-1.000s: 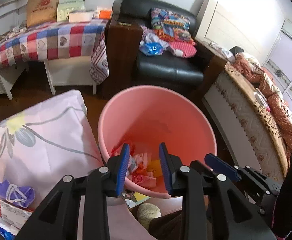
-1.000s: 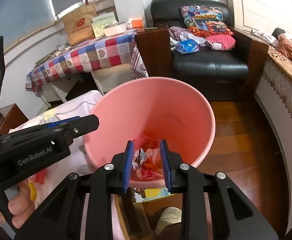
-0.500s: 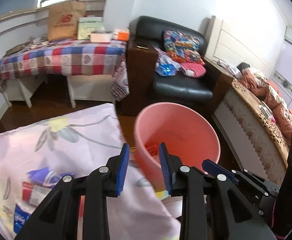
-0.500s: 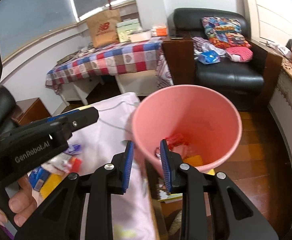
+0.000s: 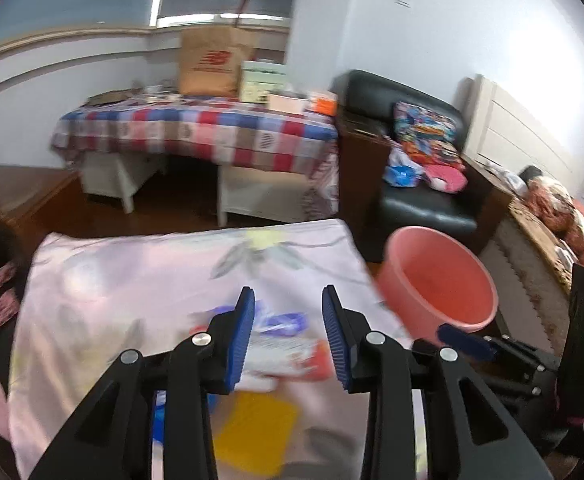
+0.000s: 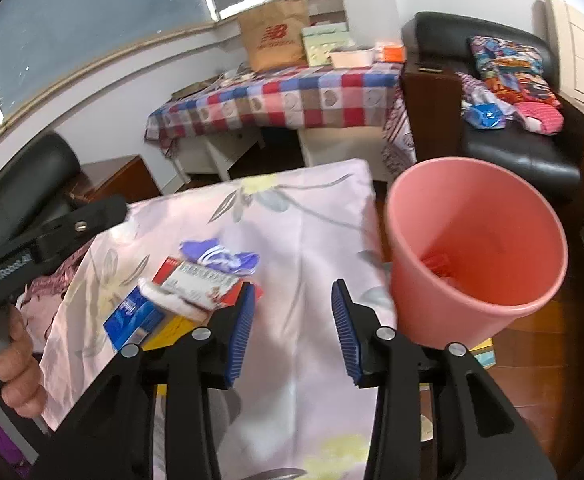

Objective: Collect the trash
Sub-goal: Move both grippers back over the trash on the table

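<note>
A pink bin (image 6: pixel 476 256) with red wrappers inside stands at the right edge of a table under a floral cloth (image 6: pixel 312 216); it also shows in the left wrist view (image 5: pixel 438 280). A pile of trash lies on the cloth: a purple wrapper (image 6: pixel 219 258), a red and white carton (image 6: pixel 201 280), a blue box (image 6: pixel 135 316) and a yellow packet (image 5: pixel 255 432). My left gripper (image 5: pixel 287 336) is open and empty above the pile. My right gripper (image 6: pixel 294 330) is open and empty over bare cloth, right of the pile and left of the bin.
A checked-cloth table (image 6: pixel 283 100) with a paper bag (image 6: pixel 273 38) stands behind. A black armchair (image 6: pixel 512 136) with clothes is at the back right. A bed (image 5: pixel 552 232) lies right of the bin. Wooden floor surrounds the table.
Both grippers have drawn back from above the bin and swung left over the cloth. The trash pile has come into view under the left gripper. Both stay open.
</note>
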Available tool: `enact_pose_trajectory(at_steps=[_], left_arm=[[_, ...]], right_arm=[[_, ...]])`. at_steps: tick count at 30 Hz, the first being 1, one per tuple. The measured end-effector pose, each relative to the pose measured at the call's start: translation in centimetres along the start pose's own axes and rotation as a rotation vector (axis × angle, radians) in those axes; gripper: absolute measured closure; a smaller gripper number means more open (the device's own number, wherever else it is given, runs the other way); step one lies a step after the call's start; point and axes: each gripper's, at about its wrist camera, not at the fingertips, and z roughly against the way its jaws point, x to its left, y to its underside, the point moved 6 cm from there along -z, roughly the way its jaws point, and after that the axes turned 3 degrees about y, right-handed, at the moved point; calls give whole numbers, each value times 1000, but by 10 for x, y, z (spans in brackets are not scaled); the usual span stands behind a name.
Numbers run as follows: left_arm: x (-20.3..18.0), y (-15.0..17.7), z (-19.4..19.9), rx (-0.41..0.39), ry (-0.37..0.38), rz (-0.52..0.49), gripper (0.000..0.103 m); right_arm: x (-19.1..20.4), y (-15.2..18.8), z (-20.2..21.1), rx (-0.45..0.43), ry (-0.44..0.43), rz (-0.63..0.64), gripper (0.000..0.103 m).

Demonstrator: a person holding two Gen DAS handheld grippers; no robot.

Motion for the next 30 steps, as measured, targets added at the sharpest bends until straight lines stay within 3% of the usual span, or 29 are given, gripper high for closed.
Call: enact_pose_trajectory(at_steps=[10, 19, 23, 30], left_arm=[[104, 49, 26, 45, -96, 139, 68], [146, 85, 22, 107, -137, 237, 68], [167, 69, 21, 86, -170, 251, 68], [216, 12, -6, 42, -221, 304, 63]], right_arm=[[30, 17, -24, 67, -50, 39, 63], [77, 47, -45, 188, -198, 104, 63], [82, 48, -48, 197, -206, 101, 63], [77, 36, -52, 188, -199, 74, 63]])
